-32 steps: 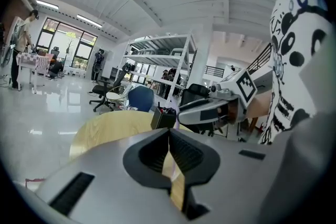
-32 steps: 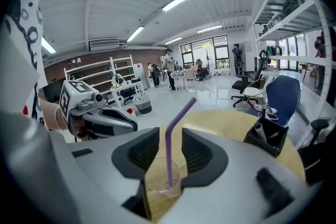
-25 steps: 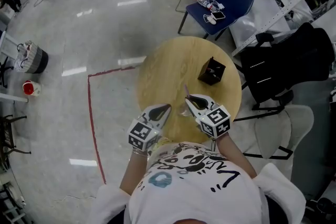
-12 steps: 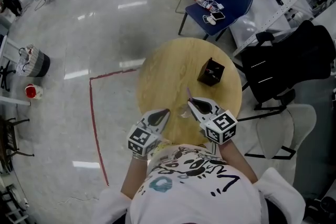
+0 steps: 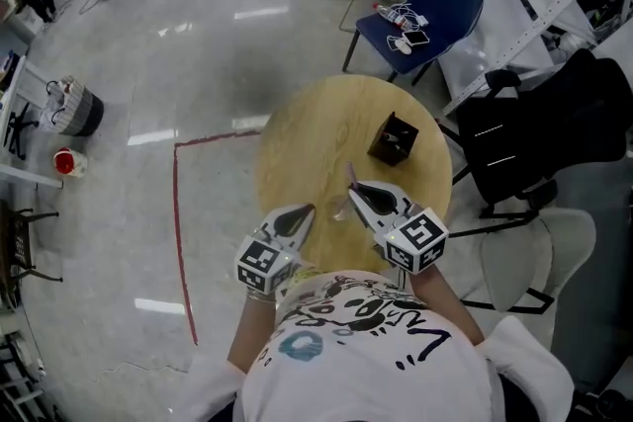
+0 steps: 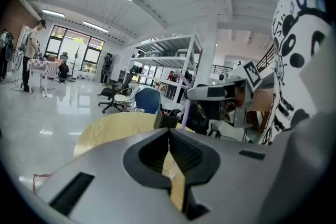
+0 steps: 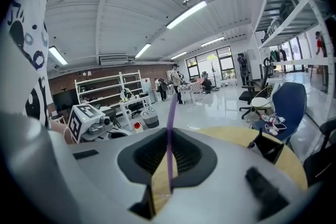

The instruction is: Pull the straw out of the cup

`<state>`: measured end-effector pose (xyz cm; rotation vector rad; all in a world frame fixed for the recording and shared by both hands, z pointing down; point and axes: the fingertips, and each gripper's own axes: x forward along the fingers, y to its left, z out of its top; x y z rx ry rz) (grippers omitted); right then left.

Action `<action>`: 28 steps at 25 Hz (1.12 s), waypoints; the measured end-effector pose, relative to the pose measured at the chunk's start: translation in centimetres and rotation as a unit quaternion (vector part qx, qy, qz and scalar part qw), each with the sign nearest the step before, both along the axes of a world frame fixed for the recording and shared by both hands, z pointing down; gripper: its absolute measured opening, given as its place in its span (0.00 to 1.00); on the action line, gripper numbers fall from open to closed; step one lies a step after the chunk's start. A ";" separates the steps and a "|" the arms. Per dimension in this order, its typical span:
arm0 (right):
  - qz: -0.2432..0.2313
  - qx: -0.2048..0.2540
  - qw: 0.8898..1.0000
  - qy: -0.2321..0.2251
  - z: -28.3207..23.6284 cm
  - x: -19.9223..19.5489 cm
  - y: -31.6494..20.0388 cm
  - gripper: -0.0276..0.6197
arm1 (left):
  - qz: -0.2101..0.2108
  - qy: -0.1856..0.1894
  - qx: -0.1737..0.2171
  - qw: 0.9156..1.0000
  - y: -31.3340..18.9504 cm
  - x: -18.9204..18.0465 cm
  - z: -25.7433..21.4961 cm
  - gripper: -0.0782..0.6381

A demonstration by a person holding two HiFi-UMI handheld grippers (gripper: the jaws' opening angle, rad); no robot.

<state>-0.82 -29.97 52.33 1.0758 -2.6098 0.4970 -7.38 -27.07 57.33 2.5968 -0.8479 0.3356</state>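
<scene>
So the right gripper (image 7: 169, 134) is clamped down on the thin purple plastic straw (image 7: 170, 118), which runs straight up out between its closed jaws in the right gripper view. From the head view the straw (image 5: 348, 175) pokes up just past the right gripper (image 5: 356, 190), over the near part of the round light wooden table (image 5: 316, 133). There's a faint clear cup (image 5: 340, 209) just beside those jaws, but it's too blurry to tell whether the straw's lower end is in it. The left gripper (image 6: 169, 132) is pinched closed with nothing in it, hanging at the table's near edge, apart from the right one. A small black open box (image 5: 394, 139) sits farther back on the table.
</scene>
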 end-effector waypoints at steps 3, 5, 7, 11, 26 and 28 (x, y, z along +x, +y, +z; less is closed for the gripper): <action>-0.010 0.009 1.000 -0.009 -1.0 0.4 0.2 0.11 | -0.009 -0.002 0.006 1.000 0.2 0.5 -0.5 0.13; -0.015 0.014 1.000 -0.017 -1.7 0.9 0.3 0.11 | -0.015 -0.004 0.009 1.000 0.3 1.0 -0.7 0.13; -0.019 0.019 0.999 -0.025 -2.5 1.4 0.4 0.11 | -0.023 -0.005 0.012 1.000 0.4 1.4 -1.0 0.13; -0.022 0.030 0.998 -0.049 -4.8 2.6 0.8 0.11 | -0.038 -0.008 0.019 0.999 0.8 1.8 -1.9 0.13; 0.012 0.068 0.995 -0.075 -8.0 8.9 3.1 0.11 | -0.030 -0.014 0.039 0.999 3.0 5.5 -3.8 0.13; 0.020 0.067 0.995 -0.075 -7.8 9.8 3.5 0.11 | -0.021 -0.014 0.038 0.999 3.4 6.3 -3.8 0.13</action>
